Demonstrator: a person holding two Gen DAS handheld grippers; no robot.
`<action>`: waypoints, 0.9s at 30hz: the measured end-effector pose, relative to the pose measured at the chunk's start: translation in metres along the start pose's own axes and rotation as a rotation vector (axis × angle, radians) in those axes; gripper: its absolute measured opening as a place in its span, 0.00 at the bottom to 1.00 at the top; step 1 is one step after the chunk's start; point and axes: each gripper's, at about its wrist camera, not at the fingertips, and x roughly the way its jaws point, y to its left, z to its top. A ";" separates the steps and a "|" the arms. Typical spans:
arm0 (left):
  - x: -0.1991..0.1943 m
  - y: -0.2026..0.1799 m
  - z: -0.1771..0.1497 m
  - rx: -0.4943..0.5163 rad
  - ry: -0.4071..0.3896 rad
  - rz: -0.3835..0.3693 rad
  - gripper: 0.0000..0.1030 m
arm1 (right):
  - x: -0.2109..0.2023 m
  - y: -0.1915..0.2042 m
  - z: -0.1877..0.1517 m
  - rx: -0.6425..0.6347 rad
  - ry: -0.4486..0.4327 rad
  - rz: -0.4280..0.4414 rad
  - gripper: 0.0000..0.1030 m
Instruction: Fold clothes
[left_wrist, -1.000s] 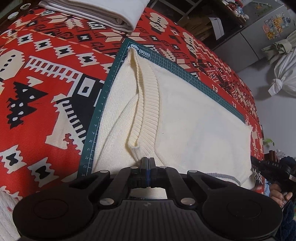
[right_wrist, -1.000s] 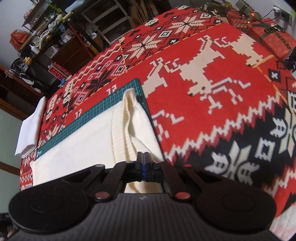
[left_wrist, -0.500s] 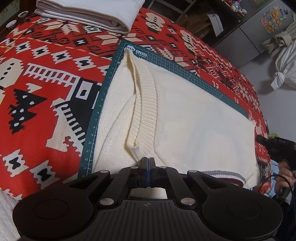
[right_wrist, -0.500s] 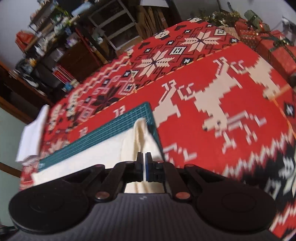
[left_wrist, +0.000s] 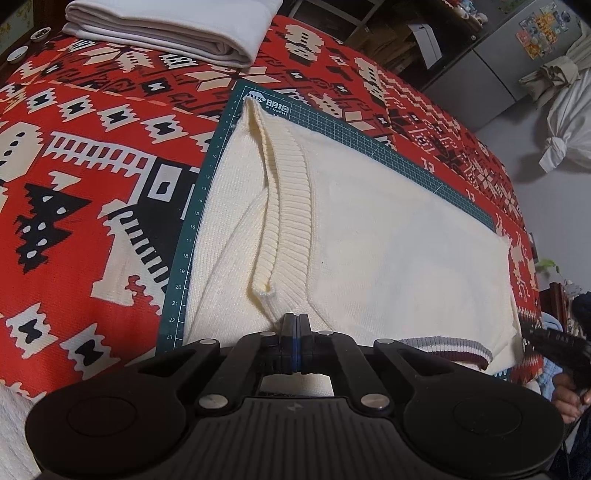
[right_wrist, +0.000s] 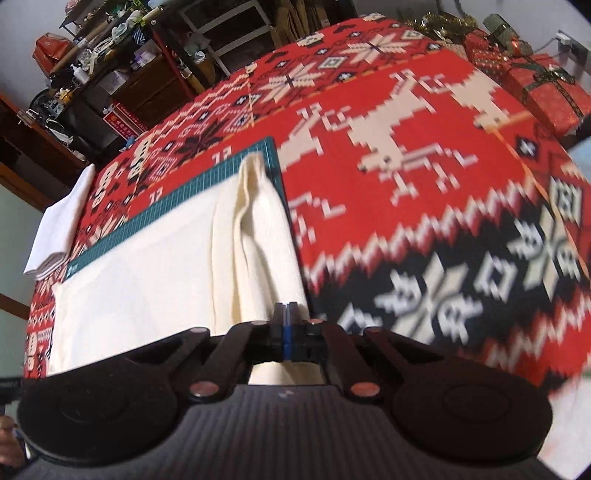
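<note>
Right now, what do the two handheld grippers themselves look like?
Both match. The left gripper and right gripper are matte black: ribbed centre housing, a round disc either side, angled linkage arms with silver or copper-toned rivets, and narrow fingers with a blue strip between them. No cables or sleeves show.

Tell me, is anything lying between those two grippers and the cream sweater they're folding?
No, nothing visible. The left gripper is shut on the cream sweater near its ribbed band, and the right gripper is shut on its other edge. The sweater lies on the green mat; the folded white cloth sits well away from it.
</note>
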 end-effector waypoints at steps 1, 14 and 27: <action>0.000 0.001 0.000 -0.004 0.000 -0.004 0.03 | -0.005 -0.002 -0.004 0.002 0.001 0.001 0.01; -0.023 0.006 0.017 -0.021 -0.059 -0.023 0.02 | -0.007 0.034 -0.003 -0.057 -0.018 0.047 0.03; 0.002 0.021 0.098 -0.061 -0.133 0.009 0.02 | -0.011 -0.001 -0.027 0.067 0.009 -0.003 0.00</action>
